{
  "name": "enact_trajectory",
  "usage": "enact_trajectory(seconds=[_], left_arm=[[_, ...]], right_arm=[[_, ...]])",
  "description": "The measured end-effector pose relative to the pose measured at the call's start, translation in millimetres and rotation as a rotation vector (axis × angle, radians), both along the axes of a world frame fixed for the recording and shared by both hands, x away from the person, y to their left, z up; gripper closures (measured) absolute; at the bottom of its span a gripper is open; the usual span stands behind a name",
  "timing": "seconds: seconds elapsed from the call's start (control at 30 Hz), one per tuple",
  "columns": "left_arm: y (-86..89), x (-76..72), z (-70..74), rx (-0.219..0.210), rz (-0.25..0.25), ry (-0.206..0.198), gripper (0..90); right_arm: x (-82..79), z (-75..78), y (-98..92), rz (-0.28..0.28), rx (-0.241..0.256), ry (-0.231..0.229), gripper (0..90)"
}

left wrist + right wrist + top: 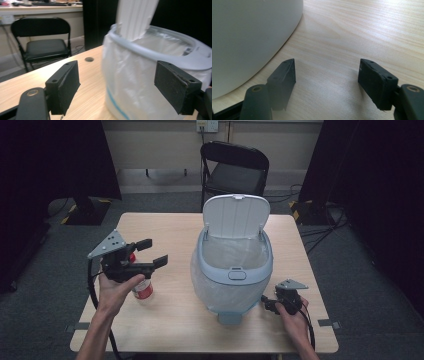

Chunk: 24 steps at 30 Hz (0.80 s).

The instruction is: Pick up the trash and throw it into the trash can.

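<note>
Jaws spread wide and empty on both the left gripper (150,254) and the right gripper (271,304), the left raised just over the red can (142,290) on the worktop (170,320), apparently readying it for the lid-up bin (232,265) alongside.
</note>
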<state>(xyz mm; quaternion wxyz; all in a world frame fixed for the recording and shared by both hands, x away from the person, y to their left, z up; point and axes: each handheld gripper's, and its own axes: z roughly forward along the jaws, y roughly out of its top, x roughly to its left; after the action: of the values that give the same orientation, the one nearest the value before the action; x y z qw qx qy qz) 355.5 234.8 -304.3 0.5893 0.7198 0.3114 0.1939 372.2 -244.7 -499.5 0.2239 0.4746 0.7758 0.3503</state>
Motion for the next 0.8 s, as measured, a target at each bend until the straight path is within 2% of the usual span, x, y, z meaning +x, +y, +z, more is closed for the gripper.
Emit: enact_trajectory(seconds=[0.1, 0.13, 0.17, 0.27, 0.3, 0.33, 0.37, 0.4, 0.47, 0.6, 0.63, 0.73, 0.8], left_arm=[[11.8, 0.0, -3.6, -0.008, 0.042, 0.008, 19.9], [20.5, -0.1, -5.2, 0.001, 0.073, 0.005, 18.2], [20.5, -0.1, -5.2, 0.001, 0.073, 0.005, 17.2], [32.0, -0.5, -8.1, 0.032, 0.192, 0.011, 12.8], [35.2, -0.2, -9.0, 0.033, 0.204, 0.02, 14.5], [39.3, 0.1, -10.9, 0.019, 0.207, 0.028, 16.5], [43.2, -0.3, -12.9, 0.009, 0.211, 0.029, 14.5], [47.5, -1.0, -15.3, 0.006, 0.214, 0.023, 15.2], [53.4, -1.2, -19.4, -0.004, 0.211, 0.039, 15.4], [60.5, -1.6, -29.9, 0.048, 0.241, 0.05, 15.3], [61.2, -1.8, -33.4, 0.051, 0.232, 0.053, 15.3], [59.8, -2.2, -51.6, 0.088, 0.23, 0.08, 16.3], [58.4, -0.6, -65.2, 0.089, 0.23, 0.102, 16.3]], right_arm=[[0.1, -0.1, 0.0, 0.001, -0.001, -0.001, 29.1], [0.1, -0.1, 0.2, 0.006, -0.003, 0.0, 28.4], [0.1, -0.1, 0.2, 0.006, -0.003, 0.0, 28.4], [0.2, -0.2, 0.5, 0.006, 0.0, 0.002, 27.9], [0.3, -0.2, 0.5, 0.007, 0.0, 0.001, 27.8], [0.3, -0.2, 0.6, 0.006, 0.001, 0.002, 27.7], [0.3, -0.1, 0.5, 0.005, -0.001, 0.001, 27.7], [0.3, -0.1, 0.5, 0.006, -0.001, 0.001, 27.6], [0.3, -0.2, 0.7, 0.005, -0.002, 0.001, 27.5], [0.3, -0.2, 0.7, 0.005, -0.001, 0.001, 27.5], [0.3, -0.2, 0.7, 0.005, -0.001, 0.001, 27.5], [0.1, -0.1, 1.0, 0.004, 0.0, 0.004, 27.2], [0.2, -0.1, 1.0, 0.005, 0.001, 0.005, 27.1]])
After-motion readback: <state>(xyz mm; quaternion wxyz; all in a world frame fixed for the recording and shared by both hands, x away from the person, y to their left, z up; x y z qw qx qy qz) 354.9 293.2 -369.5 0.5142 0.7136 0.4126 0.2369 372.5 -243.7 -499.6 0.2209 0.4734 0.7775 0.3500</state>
